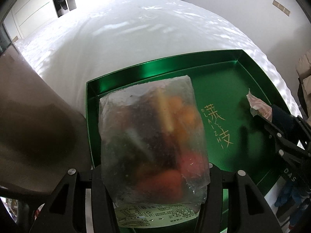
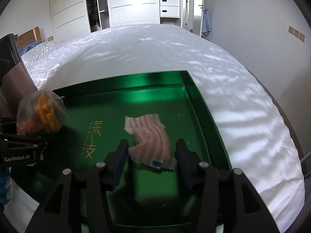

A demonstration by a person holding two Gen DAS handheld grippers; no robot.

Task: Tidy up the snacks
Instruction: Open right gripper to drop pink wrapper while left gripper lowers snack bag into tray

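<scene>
A shiny green tray (image 1: 223, 62) with gold lettering lies on a white bed; it also shows in the right wrist view (image 2: 194, 97). My left gripper (image 1: 151, 178) is shut on a clear bag of mixed dried vegetable crisps (image 1: 153, 139) and holds it above the tray's left part; the bag shows at the left of the right wrist view (image 2: 41, 114). My right gripper (image 2: 151, 149) is open over the tray's right part. A pink striped snack packet (image 2: 151, 137) sits between its fingers, blurred; whether it rests on the tray I cannot tell. Its tip shows in the left wrist view (image 1: 258, 104).
The white bed sheet (image 2: 155, 54) spreads behind and to the right of the tray. A brown paper bag (image 1: 29, 106) stands at the tray's left. White wardrobes (image 2: 132, 2) and drawers line the far wall.
</scene>
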